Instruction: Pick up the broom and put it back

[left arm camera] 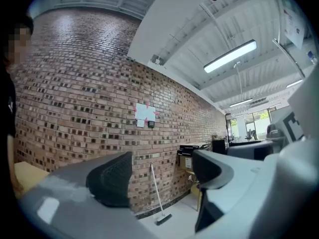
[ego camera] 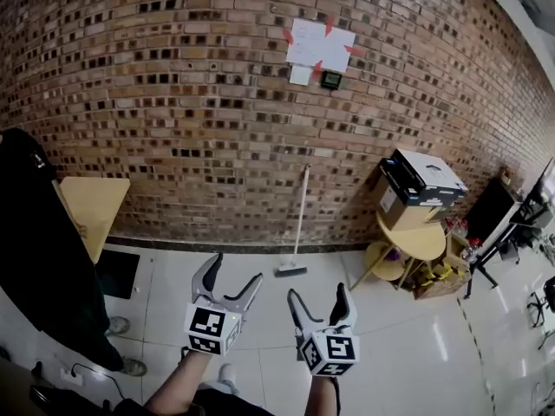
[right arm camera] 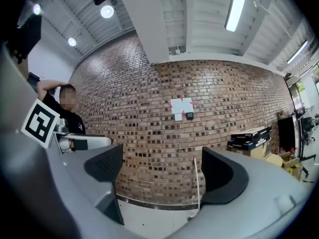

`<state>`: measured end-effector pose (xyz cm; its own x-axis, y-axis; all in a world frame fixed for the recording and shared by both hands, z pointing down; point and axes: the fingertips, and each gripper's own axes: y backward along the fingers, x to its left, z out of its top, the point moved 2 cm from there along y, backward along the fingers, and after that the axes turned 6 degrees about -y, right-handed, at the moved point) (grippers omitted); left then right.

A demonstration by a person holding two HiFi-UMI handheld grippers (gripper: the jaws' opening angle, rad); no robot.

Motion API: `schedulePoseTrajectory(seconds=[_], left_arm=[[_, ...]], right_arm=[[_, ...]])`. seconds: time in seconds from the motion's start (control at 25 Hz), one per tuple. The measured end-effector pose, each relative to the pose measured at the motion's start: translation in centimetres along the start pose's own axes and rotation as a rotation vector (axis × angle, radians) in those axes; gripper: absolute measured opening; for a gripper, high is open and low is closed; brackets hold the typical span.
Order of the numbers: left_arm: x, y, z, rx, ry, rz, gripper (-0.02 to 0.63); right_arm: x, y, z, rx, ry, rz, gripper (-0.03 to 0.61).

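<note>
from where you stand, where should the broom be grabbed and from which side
Take the broom by its thin handle, around the middle, coming straight from the room side with the open right tool. It stands nearly upright, leaning on the brick wall with its head on the floor, so the back is blocked; jaws level on either side of the handle should fit.

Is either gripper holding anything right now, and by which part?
Nothing held. The left gripper and right gripper are both open and empty; the broom leans against the wall.
</note>
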<state>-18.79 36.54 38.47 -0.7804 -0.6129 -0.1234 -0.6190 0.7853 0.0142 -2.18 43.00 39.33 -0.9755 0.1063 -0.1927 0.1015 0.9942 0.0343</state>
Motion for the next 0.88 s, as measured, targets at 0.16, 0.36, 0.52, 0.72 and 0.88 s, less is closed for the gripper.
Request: schedulePoseTrajectory(seconds=[0.16, 0.36, 0.52, 0.72, 0.88], left_arm=[[2.8, -3.6, -0.2, -0.012, 0.003, -0.009, 0.382], [7.4, -6.9, -1.3, -0.004, -0.011, -0.013, 0.381], [9.8, -8.8, -2.4, 0.016, 0.005, -0.001, 0.38], [10.3, -11.7, -3.9, 0.035, 0.027, 0.003, 0.377], [10.0, -15.1, -4.3, 0.046, 0.007, 0.014, 0.377]], right_arm=[[-0.7, -5.0, 1.2, -0.004, 0.013, -0.009, 0.486], [1.1, -11.4, -0.4, 0.059, 0.059, 0.027, 0.486], [2.5, -14.7, -2.2, 0.119, 0.065, 0.07, 0.486], [0.7, -17.4, -2.9, 0.134, 0.082, 0.083, 0.477], [-3.0, -20.0, -2.3, 0.109, 0.053, 0.071, 0.465]])
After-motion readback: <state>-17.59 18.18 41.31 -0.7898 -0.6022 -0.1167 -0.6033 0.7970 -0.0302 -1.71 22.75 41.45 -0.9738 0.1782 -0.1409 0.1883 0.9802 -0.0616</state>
